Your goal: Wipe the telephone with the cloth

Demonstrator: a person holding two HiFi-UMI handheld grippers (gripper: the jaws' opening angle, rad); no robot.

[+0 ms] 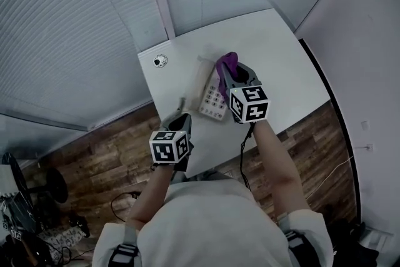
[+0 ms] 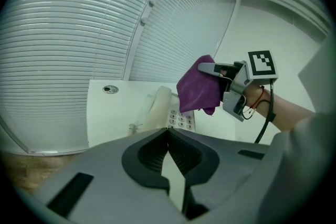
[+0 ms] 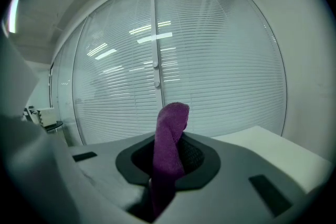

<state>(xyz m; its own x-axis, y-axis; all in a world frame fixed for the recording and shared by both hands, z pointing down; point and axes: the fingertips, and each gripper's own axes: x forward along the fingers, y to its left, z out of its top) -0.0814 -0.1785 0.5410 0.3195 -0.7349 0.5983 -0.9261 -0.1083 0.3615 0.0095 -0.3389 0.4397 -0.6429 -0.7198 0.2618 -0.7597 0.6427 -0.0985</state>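
Purple cloth is clamped between the jaws of the right hand-held gripper. A bunched fold of it stands out past the jaw tips. In the left gripper view the cloth hangs from those jaws as a loose, creased flap. It lies over the far part of the telephone, just above the keypad. Whether the fabric touches the casing cannot be told from any view.

The telephone sits on the white surface, roughly at its middle. It is a pale cream desk set. The handset lies cradled along the side nearer the left hand-held gripper, and a block of small grey keys lies on the side nearer the right one.

The left hand-held gripper has its jaws together with nothing between them. It is at the near edge of the surface, close to the near end of the handset and pointing towards the telephone; contact with the telephone cannot be confirmed.

A small round fitting is set into the surface near its far corner, well apart from the telephone.
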